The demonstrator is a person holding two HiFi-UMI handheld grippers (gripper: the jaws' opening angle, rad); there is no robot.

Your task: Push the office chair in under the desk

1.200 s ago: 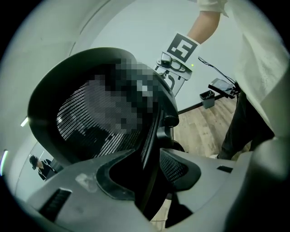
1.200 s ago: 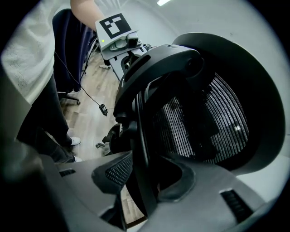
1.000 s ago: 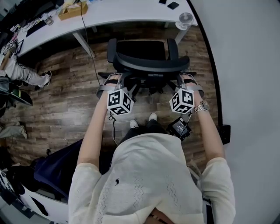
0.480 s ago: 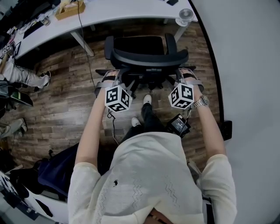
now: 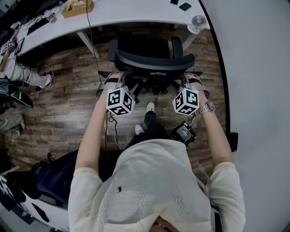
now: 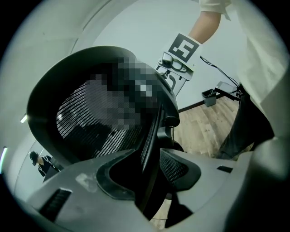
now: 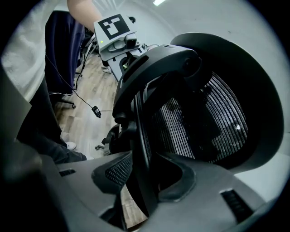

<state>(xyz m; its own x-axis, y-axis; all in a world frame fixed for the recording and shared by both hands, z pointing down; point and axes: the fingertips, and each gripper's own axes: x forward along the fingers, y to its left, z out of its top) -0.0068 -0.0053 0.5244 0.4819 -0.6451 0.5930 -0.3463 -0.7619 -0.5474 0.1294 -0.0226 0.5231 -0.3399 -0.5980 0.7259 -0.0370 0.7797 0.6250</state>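
The black mesh office chair (image 5: 153, 58) stands in front of the white desk (image 5: 131, 12), its seat partly under the desk edge. My left gripper (image 5: 116, 83) holds the left rim of the backrest (image 6: 113, 113); in the left gripper view the rim runs between the jaws of the left gripper (image 6: 147, 170), which are closed on it. My right gripper (image 5: 190, 82) holds the right rim. In the right gripper view the backrest (image 7: 199, 118) rim is clamped in the right gripper (image 7: 145, 174). Each gripper view shows the other gripper's marker cube beyond the chair.
A slanted desk leg (image 5: 89, 43) stands left of the chair. A small fan (image 5: 198, 21) and a wooden box (image 5: 78, 8) sit on the desk. A wall (image 5: 253, 90) runs along the right. A power adapter (image 5: 182, 132) lies on the wood floor; another person's legs (image 5: 25, 74) are at far left.
The chair has rolled forward toward the desk with both grippers on its backrest, its seat now further under the desk edge. The person has stepped forward with one foot.
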